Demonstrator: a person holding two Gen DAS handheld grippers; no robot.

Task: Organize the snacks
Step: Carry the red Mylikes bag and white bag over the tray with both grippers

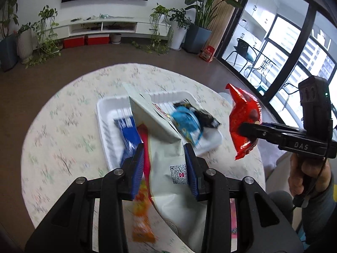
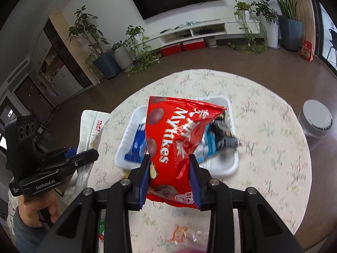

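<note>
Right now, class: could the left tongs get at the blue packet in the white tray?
Probably not yet. The left tongs are shut on a white bag that hangs in front of the tray, partly covering the blue packet. Set the bag down first; nothing else seems to block it.

Both wrist views are bright and evenly lit by daylight. In the left view it pours through tall glass doors (image 1: 280, 48) at the right edge, blown out to near white. Shadows on the round table (image 1: 63, 113) are soft and faint. The tablecloth pattern and the packets in the white tray (image 1: 103, 113) are smeared by motion blur in both views, while the black gripper arms at the bottom stay sharp. A red snack bag (image 2: 174, 139) shows small specular glints. Fisheye distortion bends walls and floor, and the corners darken to black.
</note>
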